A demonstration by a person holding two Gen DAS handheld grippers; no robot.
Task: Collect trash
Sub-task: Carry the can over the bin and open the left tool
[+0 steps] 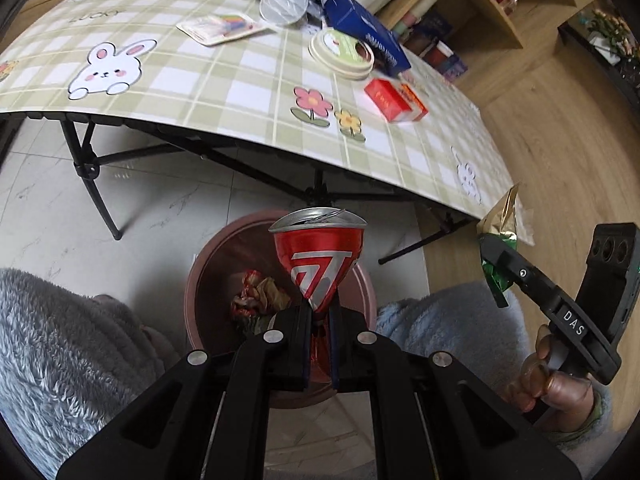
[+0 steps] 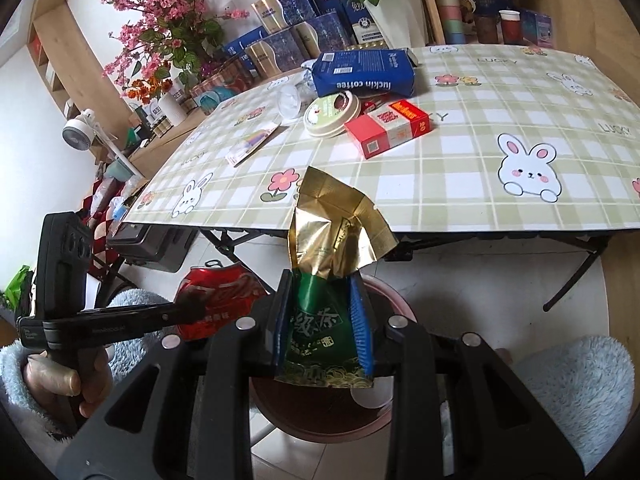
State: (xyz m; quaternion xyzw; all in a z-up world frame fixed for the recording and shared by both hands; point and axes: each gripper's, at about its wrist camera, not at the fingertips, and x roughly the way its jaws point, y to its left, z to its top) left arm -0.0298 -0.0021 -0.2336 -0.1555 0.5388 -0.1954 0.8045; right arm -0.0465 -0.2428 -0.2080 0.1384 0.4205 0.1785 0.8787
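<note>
**Both grippers loaded, held over the bin**

Left gripper (image 1: 322, 316): jaws nearly together, pinching the crushed lower end of a red can (image 1: 318, 256). Can stands top-up above the fingers, its lid dented, and hangs over the pink bin (image 1: 208, 264) on the floor just below. Inside the bin lies some crumpled red & tan wrapper trash (image 1: 258, 294).

Right gripper (image 2: 322, 320): jaws part open, pads pressed on both sides of a green-and-gold tea bag (image 2: 320, 312). Bag's torn gold top flares up above the fingers; its green lower part sits between the blue pads. Bin rim shows right under it, so the bag looks to be over the bin too, though the fisheye makes that hard to judge. Fuzzy pale sleeves flank both views, w/ a hand (image 1: 560, 384) on the right gripper's handle.

Farther off, the folding table (image 2: 460, 200) w/ green check cloth & rabbit print still holds items: a red box (image 2: 386, 128), a round cream lid (image 2: 332, 114), a blue coffee bag (image 2: 362, 72), a clear plastic lid (image 1: 284, 4) and a flat card pack (image 1: 220, 28). Behind: shelves, boxes, pink flowers (image 2: 160, 12).
</note>
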